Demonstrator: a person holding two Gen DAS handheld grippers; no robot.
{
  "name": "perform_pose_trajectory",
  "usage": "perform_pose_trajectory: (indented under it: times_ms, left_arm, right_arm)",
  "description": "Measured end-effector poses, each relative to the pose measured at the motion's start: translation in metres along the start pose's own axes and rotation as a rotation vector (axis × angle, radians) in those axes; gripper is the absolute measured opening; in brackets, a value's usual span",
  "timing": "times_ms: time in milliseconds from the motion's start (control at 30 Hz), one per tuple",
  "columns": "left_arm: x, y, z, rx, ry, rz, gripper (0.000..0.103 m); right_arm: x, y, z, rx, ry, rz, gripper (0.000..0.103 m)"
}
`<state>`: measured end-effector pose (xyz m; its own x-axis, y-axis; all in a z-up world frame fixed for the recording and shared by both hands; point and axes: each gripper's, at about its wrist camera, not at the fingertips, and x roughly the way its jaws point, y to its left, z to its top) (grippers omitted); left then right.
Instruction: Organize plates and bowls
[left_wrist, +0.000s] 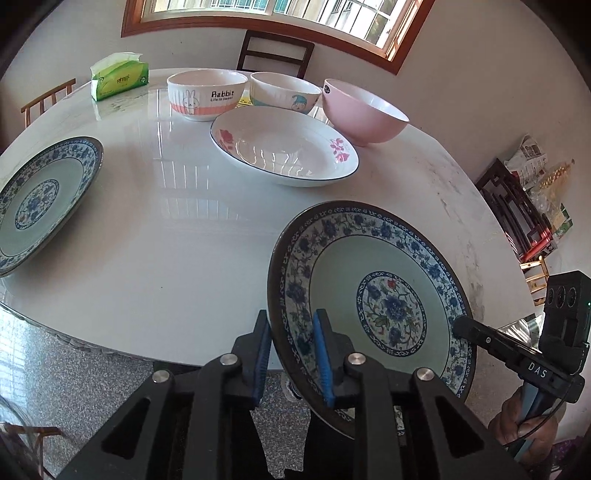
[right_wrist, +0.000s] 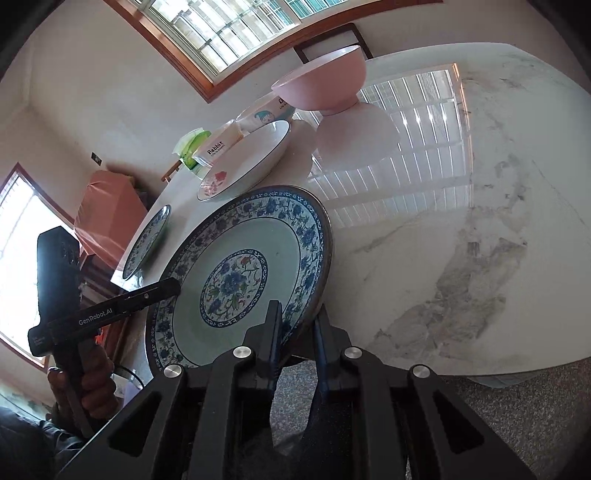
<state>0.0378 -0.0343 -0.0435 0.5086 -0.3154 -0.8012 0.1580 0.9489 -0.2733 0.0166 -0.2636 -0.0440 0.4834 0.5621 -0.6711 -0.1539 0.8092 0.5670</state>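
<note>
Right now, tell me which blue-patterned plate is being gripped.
The near blue-patterned plate, clamped at its rim by both hand-held grippers; the other blue-patterned plate lies untouched on the table.

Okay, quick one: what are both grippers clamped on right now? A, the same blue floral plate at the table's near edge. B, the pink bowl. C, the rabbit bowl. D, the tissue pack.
A: the left gripper and right gripper each pinch the rim of one blue floral plate from opposite sides.
</note>
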Motion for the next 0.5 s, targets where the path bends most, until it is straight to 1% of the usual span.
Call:
perform_pose_trajectory:
  times_ms: [200,267,500]
  left_arm:
    - [-0.018,0.018,-0.005,-0.041,-0.029,0.01,0.023]
    - [-0.027,0.024,-0.01,-0.055,-0.043,0.02,0.023]
    - [-0.05,0.053,-0.012,-0.116,-0.095,0.06,0.023]
  right_arm:
    - [0.004,0.022,0.0,-0.04,0.001,0.011,0.017]
    - [0.007,0.03,0.0,-0.054,0.008,0.019,0.017]
    - [0.024,0.062,0.004,-0.109,0.031,0.049,0.017]
